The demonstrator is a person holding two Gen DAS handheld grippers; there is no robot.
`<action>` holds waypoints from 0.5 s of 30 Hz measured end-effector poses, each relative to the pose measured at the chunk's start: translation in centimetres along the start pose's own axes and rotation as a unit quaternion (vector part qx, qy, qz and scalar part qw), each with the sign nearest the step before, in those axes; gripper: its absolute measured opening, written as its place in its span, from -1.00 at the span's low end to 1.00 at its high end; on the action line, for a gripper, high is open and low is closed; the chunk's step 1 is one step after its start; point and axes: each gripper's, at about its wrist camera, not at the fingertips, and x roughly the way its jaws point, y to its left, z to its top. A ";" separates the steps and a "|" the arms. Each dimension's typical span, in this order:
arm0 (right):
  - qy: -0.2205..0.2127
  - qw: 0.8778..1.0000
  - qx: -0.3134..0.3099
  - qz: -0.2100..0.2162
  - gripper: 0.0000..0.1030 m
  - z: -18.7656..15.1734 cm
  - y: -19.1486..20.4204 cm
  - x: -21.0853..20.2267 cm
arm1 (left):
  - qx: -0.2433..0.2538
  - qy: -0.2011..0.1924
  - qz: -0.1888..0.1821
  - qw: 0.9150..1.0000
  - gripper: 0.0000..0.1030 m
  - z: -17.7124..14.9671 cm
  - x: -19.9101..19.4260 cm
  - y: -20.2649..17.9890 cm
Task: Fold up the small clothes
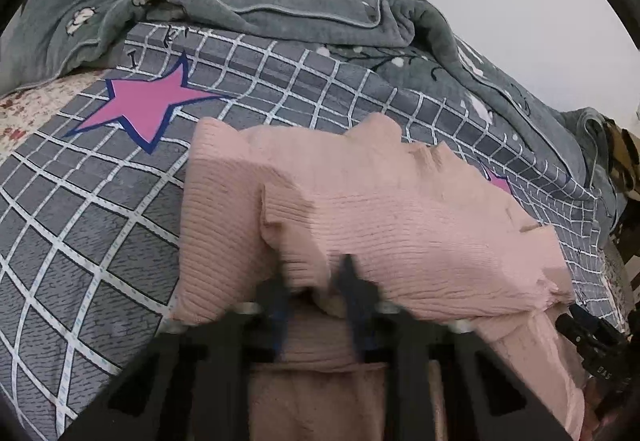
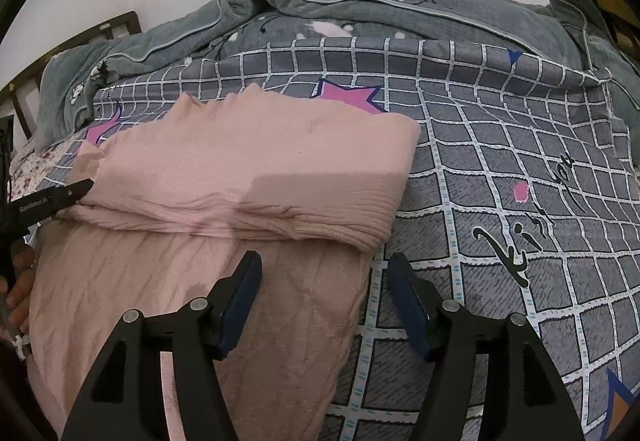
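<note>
A pink ribbed knit garment [image 1: 400, 209] lies on the bed with its top part folded back over the lower part. My left gripper [image 1: 316, 281] is shut on a bunched edge of this fold, and its fingers are blurred. In the right wrist view the same garment [image 2: 256, 169] shows the fold's thick edge running across, with the left gripper [image 2: 76, 193] pinching its left end. My right gripper [image 2: 324, 277] stands open just below the fold's right end, over the garment's right edge, with nothing pressed between its pads. It also shows at the lower right of the left wrist view [image 1: 580, 329].
The garment rests on a grey checked bedspread [image 2: 500, 201] with pink stars [image 1: 148, 105] and black lettering. A grey quilt [image 2: 400, 9] is bunched along the far side by the wall. A dark wooden headboard [image 2: 120, 25] stands far left. A hand [image 2: 16, 289] holds the left gripper.
</note>
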 end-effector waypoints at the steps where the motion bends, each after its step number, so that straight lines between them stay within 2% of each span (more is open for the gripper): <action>1: -0.001 1.000 0.001 0.002 0.25 0.0 -0.1 0.0 | -0.001 -0.002 -0.004 1.000 -0.83 0.1 -0.1 0.0; 4: -0.008 1.000 0.012 0.012 0.25 0.0 -0.5 -0.3 | -0.009 -0.030 -0.007 0.999 -0.85 0.2 -1.2 0.1; 8: -0.033 0.999 0.031 0.028 0.25 -0.1 -1.2 -1.3 | -0.032 -0.066 -0.037 0.997 -0.85 0.6 -2.9 0.4; 12: -0.061 0.996 0.049 0.042 0.25 -0.2 -2.0 -2.3 | -0.043 -0.073 -0.045 0.995 -0.85 0.7 -3.3 0.6; 15: -0.056 0.996 0.062 0.040 0.25 -0.1 -2.4 -2.1 | -0.040 -0.080 -0.043 0.995 -0.85 0.8 -3.8 0.7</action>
